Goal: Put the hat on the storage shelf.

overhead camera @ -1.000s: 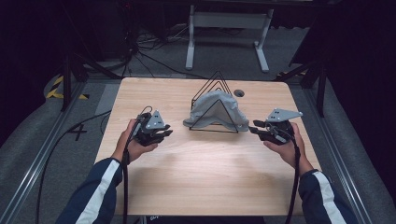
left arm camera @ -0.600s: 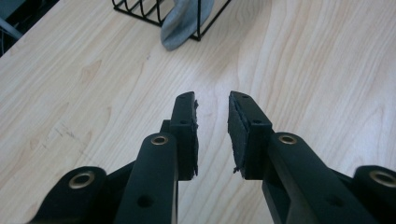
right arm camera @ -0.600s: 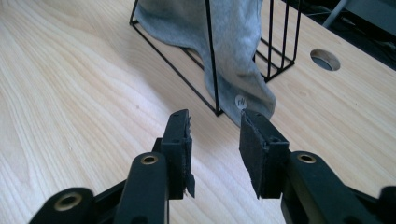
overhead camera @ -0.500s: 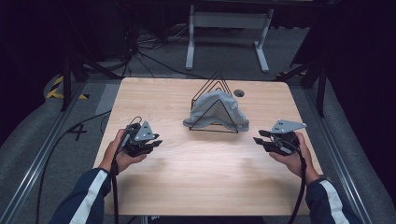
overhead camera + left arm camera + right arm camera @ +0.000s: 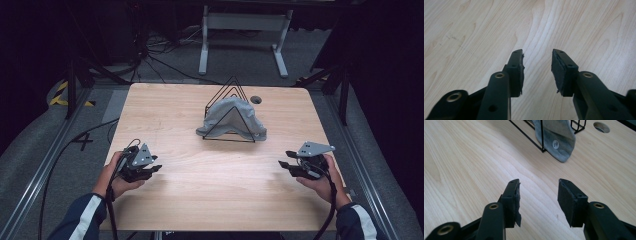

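Draping soft grey cloth [image 5: 234,116] over triangular wire rack [image 5: 226,95] (pale wood-grain table [image 5: 165,110]).

Bright, even light on the table [image 5: 170,210], dark surroundings, soft shadows, slightly grainy pictures.

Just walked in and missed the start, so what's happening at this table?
A person sits at a wooden table with a two-jaw gripper in each hand. A grey cloth hangs draped over a black wire rack in the middle. Both grippers have drawn back from it toward the near edge: the left gripper at the near left, the right gripper at the near right. Their jaws have just been opening, with nothing between them, so the cloth looks set down and released.
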`<state>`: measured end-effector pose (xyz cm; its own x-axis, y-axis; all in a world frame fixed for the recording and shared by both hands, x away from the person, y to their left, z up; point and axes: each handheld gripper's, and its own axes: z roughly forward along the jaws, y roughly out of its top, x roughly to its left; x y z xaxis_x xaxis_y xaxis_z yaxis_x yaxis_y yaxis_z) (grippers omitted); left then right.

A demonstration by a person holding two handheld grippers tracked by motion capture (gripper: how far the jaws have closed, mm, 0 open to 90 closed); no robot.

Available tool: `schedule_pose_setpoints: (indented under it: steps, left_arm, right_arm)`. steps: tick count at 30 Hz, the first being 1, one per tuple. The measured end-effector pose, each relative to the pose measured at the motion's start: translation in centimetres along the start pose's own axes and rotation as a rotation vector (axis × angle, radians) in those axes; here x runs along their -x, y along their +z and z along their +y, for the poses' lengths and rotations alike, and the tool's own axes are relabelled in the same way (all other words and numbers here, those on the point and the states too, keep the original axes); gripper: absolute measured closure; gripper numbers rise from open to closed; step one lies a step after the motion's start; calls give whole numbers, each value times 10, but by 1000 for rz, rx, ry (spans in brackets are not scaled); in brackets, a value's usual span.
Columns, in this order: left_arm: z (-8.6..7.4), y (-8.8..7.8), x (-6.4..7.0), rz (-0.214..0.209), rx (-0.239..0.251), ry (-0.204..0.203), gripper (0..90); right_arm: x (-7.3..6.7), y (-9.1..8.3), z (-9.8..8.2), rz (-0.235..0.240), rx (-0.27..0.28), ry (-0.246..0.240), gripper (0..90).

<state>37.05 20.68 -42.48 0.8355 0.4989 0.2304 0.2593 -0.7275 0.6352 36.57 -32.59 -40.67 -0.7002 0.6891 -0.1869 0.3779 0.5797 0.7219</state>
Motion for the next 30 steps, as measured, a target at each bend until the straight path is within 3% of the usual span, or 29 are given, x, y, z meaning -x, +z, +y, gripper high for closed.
schedule_pose_setpoints:
  steps: [4,5,7,15,22,27,28,30]
  left_arm:
    - [-8,-1,2,3,-12,-43,553]
    - [-11,0,2,-1,-10,-52,498]
    - [-21,1,3,-1,-17,-72,458]
    - [-44,2,5,-13,3,-133,340]
    - [-62,-2,10,-50,26,-206,289]
    - [-73,0,14,-48,17,-230,252]
    - [-74,0,14,-47,27,-222,243]
    - [-78,0,15,-64,46,-256,238]
  right_arm:
    - [1,-2,-9,-1,3,19,488]
    - [4,-3,-16,15,13,56,456]
    - [6,-5,-23,17,13,71,436]
    - [10,-13,-48,7,-1,121,378]
    - [12,-20,-75,-9,-8,186,348]
    - [9,-23,-92,-8,-21,225,331]
    - [8,-23,-94,-7,-22,230,330]
    - [7,-23,-98,-6,-24,241,321]
